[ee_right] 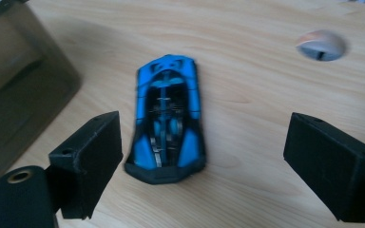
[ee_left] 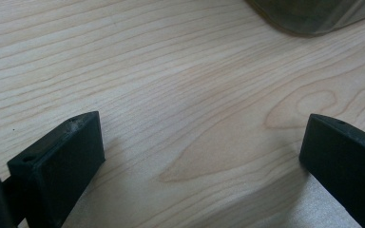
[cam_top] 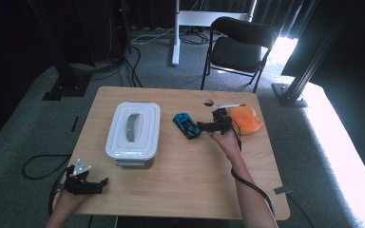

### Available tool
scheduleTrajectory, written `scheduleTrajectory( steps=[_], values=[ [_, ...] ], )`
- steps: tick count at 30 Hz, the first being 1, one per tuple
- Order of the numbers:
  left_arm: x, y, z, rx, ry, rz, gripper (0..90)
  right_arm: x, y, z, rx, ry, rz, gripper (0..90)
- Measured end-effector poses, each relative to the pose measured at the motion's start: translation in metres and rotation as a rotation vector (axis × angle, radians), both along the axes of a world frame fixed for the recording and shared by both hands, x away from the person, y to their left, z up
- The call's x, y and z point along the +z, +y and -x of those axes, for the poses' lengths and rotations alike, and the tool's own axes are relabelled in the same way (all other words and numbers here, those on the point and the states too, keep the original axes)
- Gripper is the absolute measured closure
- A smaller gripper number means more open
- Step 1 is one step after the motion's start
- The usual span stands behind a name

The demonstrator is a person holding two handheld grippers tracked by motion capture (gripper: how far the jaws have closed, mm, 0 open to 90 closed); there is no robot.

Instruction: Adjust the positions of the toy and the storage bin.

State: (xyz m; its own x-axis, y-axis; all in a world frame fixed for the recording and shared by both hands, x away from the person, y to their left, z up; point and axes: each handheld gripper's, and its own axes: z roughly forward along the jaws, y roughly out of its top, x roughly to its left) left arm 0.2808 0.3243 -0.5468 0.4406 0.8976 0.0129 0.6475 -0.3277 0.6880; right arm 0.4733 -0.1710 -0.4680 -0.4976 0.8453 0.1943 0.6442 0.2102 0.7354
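A blue and black toy car (cam_top: 186, 125) lies on the wooden table (cam_top: 185, 185), right of a white-lidded storage box (cam_top: 133, 133). My right gripper (cam_top: 204, 127) is open just behind the car; in the right gripper view the car (ee_right: 168, 118) lies on the table between the jaws, nearer the left one, untouched, with the gripper (ee_right: 204, 161) wide open. My left gripper (cam_top: 100, 183) rests open near the table's front left corner. In the left gripper view that gripper (ee_left: 202, 156) spans bare wood, with a corner of the box (ee_left: 313, 14) ahead.
An orange cloth-like object (cam_top: 246, 119) lies behind the right hand, with a white pen-like item (cam_top: 228, 105) and a round cable hole (cam_top: 209, 101) beyond it. A black folding chair (cam_top: 237, 47) and a white desk leg (cam_top: 175, 33) stand past the table's far edge.
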Motion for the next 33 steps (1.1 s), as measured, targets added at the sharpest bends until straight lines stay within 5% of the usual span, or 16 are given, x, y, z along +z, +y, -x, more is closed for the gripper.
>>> scheduleTrajectory(
  steps=[16, 26, 33],
  values=[
    [0.000, 0.000, 0.000, 0.000, 0.000, 0.000, 1.3, -0.026, 0.046, -0.024, 0.059, 0.063, 0.056, 13.3],
    [0.000, 0.000, 0.000, 0.000, 0.000, 0.000, 1.3, -0.045, 0.068, -0.042, 0.085, 0.105, 0.178, 13.4],
    [0.000, 0.000, 0.000, 0.000, 0.000, 0.000, 1.3, -0.056, 0.074, -0.050, 0.093, 0.126, 0.219, 13.9]
  ],
)
